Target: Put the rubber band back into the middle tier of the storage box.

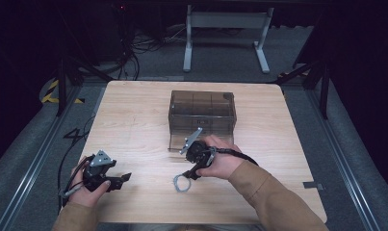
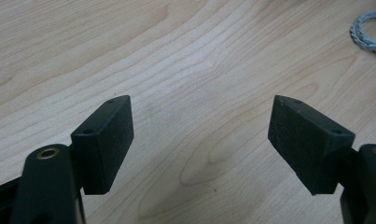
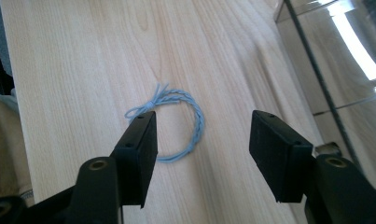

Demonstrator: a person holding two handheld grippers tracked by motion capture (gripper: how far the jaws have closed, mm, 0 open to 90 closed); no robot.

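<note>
A light blue braided cord ring (image 1: 181, 184) lies flat on the wooden table (image 1: 134, 120) near the front edge. My right gripper (image 1: 190, 174) hangs just above it, open, pointing back toward the person. In the right gripper view the ring (image 3: 200, 122) lies just beyond the open jaws of the right gripper (image 3: 203, 116), partly behind the left jaw, and nothing is between them. My left gripper (image 1: 124, 179) rests open at the front left, empty. In the left gripper view the left gripper (image 2: 200, 105) faces bare wood, with the ring (image 2: 367, 35) at the top right corner.
A smoky transparent box (image 1: 202, 115) with inner dividers stands mid-table just behind the right hand; its wall (image 3: 335, 56) runs along the right of the right gripper view. Bare wood surrounds the left gripper. A white table frame (image 1: 225, 33) stands on the floor beyond.
</note>
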